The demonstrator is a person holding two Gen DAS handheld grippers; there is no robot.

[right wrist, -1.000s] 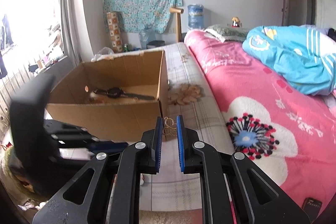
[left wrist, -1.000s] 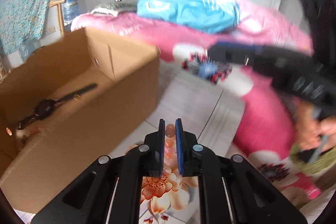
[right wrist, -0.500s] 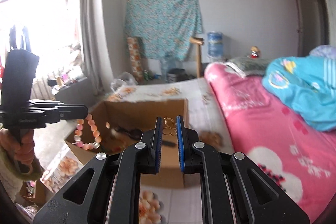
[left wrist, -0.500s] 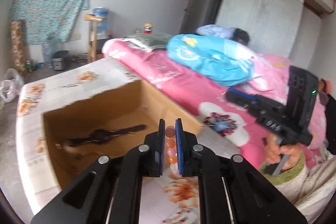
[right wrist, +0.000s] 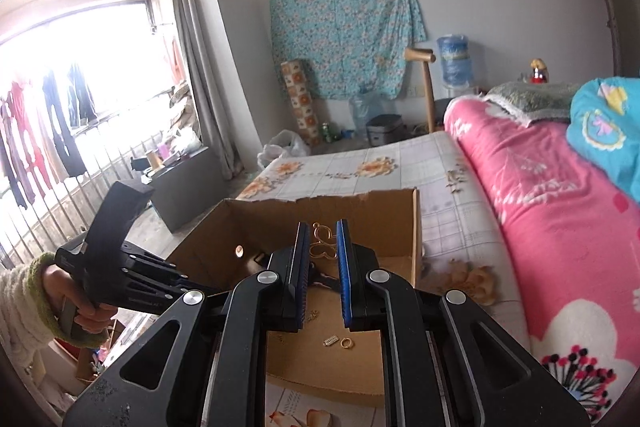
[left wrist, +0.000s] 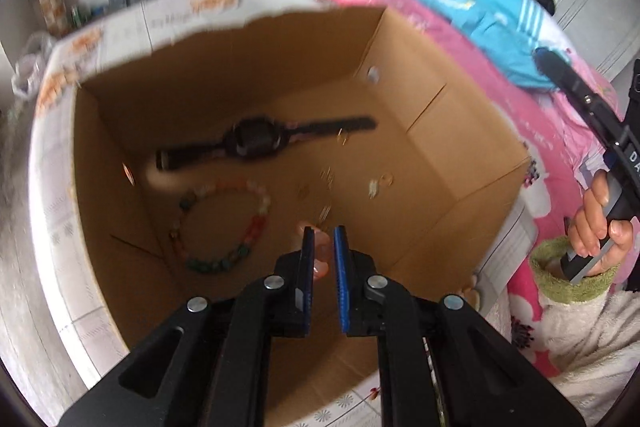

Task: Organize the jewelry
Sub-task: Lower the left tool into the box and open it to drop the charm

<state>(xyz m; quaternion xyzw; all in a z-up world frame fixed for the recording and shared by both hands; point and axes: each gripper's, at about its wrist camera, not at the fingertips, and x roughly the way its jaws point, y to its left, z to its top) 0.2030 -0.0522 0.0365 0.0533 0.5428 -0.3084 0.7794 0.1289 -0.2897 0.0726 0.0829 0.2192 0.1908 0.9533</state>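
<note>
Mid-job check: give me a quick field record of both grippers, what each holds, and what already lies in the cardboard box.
container: open brown cardboard box on the bed
left gripper: shut on pink-orange bead bracelet, pointing down into the box
right gripper: shut on gold wire ornament, at the box's near edge
on box floor: black wristwatch, multicoloured bead bracelet, gold ring, small gold bits, blurred
not yet released: both held pieces
</note>
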